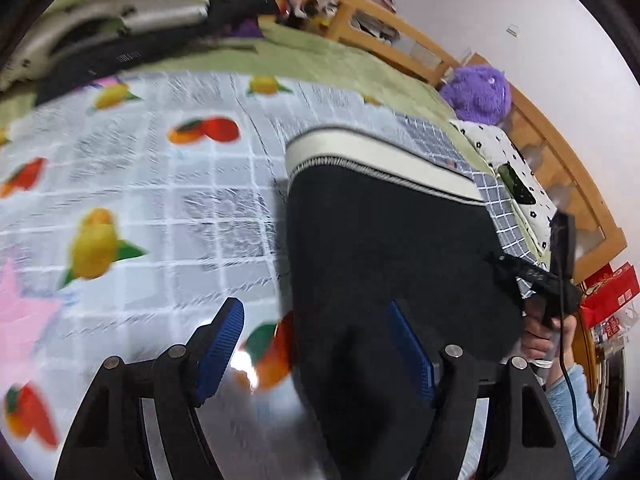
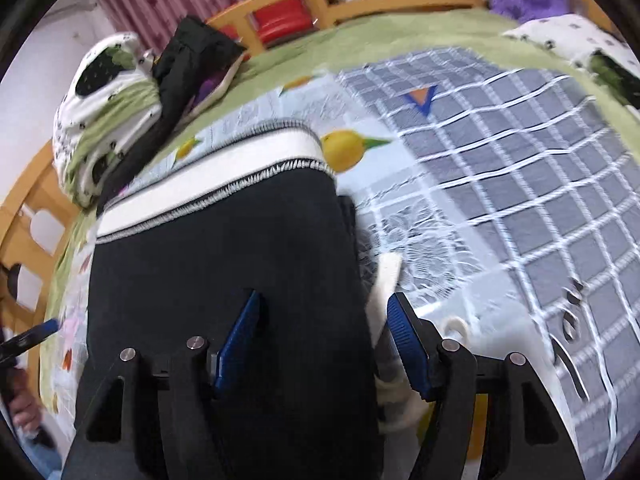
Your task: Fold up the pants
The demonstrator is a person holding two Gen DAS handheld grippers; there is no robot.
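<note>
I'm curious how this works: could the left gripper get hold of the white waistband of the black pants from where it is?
Probably yes. The left gripper stands open over the pants, and nothing lies between it and the waistband ahead; it would only need to move forward.

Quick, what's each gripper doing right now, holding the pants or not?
Left gripper: open, holding nothing, over the edge of the black pants.
Right gripper: open, holding nothing.

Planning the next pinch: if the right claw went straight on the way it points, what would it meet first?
Probably the pants: the right claw stands open over their right edge, with the fruit-print sheet just beside. Depth is unclear.
</note>
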